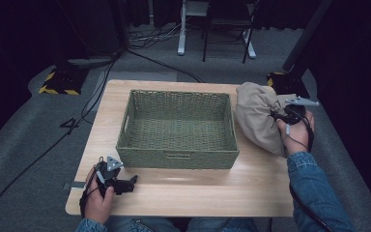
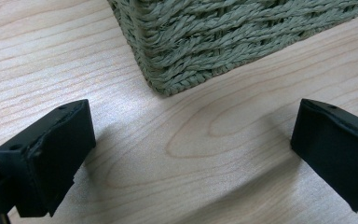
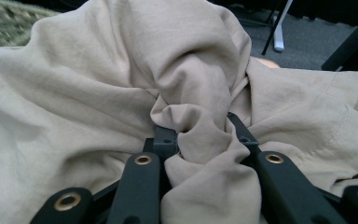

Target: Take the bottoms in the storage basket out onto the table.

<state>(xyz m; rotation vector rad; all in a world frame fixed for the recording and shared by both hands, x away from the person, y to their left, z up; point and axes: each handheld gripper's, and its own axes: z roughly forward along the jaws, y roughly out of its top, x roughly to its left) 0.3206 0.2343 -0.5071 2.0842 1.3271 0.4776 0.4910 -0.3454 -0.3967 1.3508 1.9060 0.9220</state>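
Fingers of my right gripper (image 3: 200,140) were clamped on a fold of one beige cloth (image 1: 258,116), which sat bunched on the tabletop (image 1: 198,188) just right of one green woven basket (image 1: 178,129). Cloth wrapped between and around them. Fingers (image 2: 46,154) of my left gripper (image 1: 123,184) stood apart over bare wood beside the basket's near corner.

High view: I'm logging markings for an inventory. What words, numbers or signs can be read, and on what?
"4": dark numeral on the grey carpet floor left of the light wooden table.
Yellow-and-black hazard stripes, no words: on the black stand base.
No other readable text.
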